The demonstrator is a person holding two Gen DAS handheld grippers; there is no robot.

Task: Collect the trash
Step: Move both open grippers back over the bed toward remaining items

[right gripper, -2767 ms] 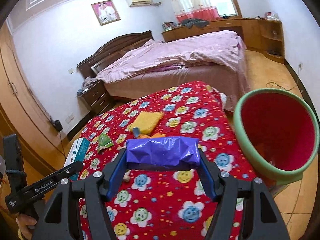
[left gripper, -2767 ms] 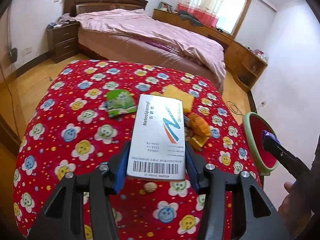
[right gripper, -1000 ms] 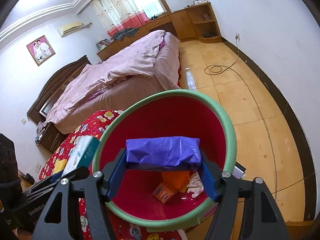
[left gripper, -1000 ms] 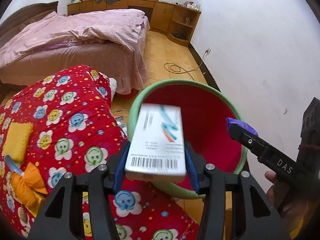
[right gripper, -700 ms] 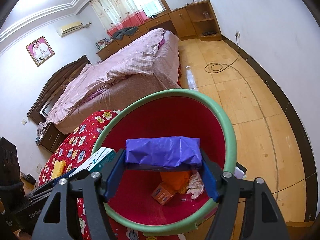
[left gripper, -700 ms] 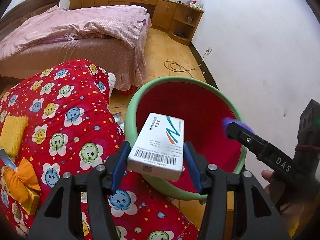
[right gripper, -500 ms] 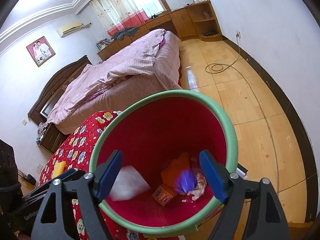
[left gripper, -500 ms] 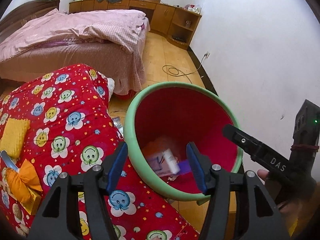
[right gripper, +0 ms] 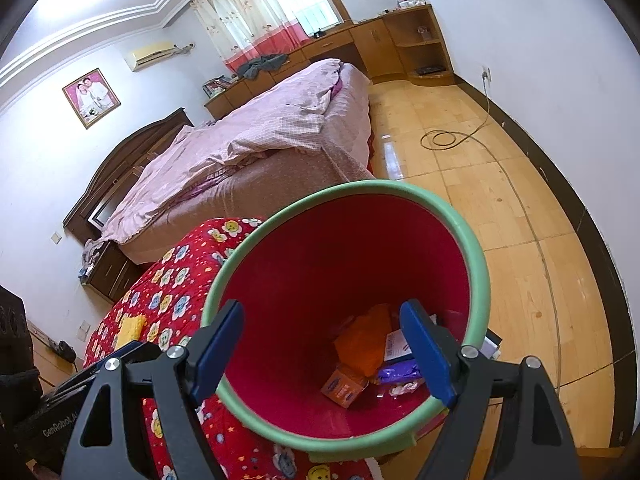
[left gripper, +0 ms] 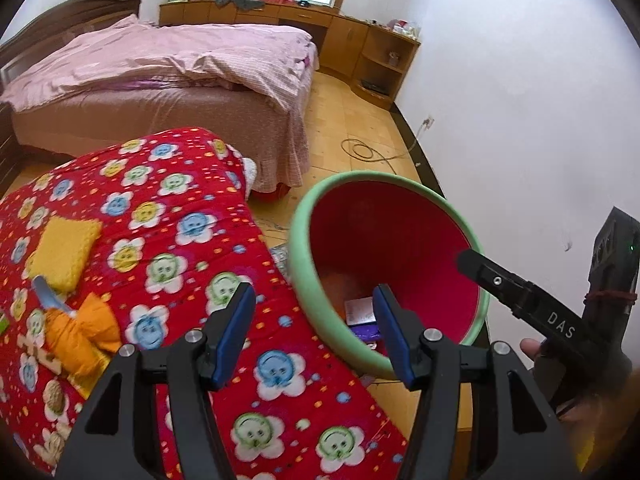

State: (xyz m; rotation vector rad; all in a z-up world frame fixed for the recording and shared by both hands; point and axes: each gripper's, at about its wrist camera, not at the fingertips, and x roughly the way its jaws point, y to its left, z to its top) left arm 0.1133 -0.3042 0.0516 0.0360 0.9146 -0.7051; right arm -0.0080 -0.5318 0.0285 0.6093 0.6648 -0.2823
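Note:
A red bin with a green rim (left gripper: 304, 272) (right gripper: 476, 280) stands on the floor beside the red flowered table cloth (left gripper: 180, 240). Inside lie the white medicine box (right gripper: 396, 344), the purple wrapper (right gripper: 398, 374), an orange bag (right gripper: 364, 344) and a small orange box (right gripper: 344, 388). My left gripper (left gripper: 316, 332) is open and empty over the cloth's edge next to the bin. My right gripper (right gripper: 328, 356) is open and empty above the bin mouth. On the cloth lie an orange wrapper (left gripper: 82, 336), a yellow sponge (left gripper: 64, 252) and a blue-handled item (left gripper: 48, 296).
A bed with pink covers (left gripper: 160, 68) stands behind the cloth-covered table. A wooden cabinet (left gripper: 372, 52) runs along the far wall. A cable (left gripper: 364, 152) lies coiled on the wood floor. The white wall is close on the right.
Both grippers swung from the table to the bin and opened. The medicine box and the purple wrapper dropped into the bin. The left gripper has since drawn back a little.

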